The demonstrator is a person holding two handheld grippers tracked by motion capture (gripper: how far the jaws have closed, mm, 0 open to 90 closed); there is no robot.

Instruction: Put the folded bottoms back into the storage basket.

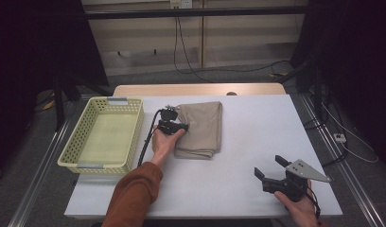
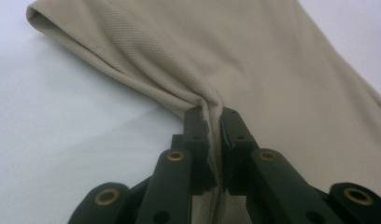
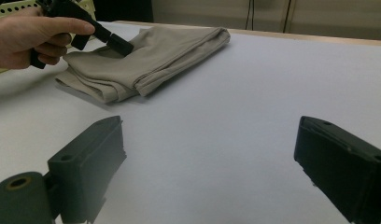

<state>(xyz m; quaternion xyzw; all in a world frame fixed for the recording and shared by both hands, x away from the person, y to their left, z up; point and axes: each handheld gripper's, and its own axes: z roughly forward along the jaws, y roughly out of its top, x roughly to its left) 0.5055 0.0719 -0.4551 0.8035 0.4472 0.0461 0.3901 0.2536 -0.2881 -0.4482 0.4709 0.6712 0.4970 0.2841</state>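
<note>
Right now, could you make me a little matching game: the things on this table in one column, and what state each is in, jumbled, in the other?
Things:
1. left gripper
2. right gripper
3. basket
4. beige cloth

States:
A. folded, lying flat on the table
B. jaws wide apart, nothing between them
C. empty, at the table's left edge
D. jaws pinched on a fold of fabric

Pairs: 1-D, 2-B, 3-C, 4-A

Left gripper: jaws pinched together on a fold of fabric, forearm extended forward. Right gripper: jaws spread wide, nothing between them, held low near the person.
</note>
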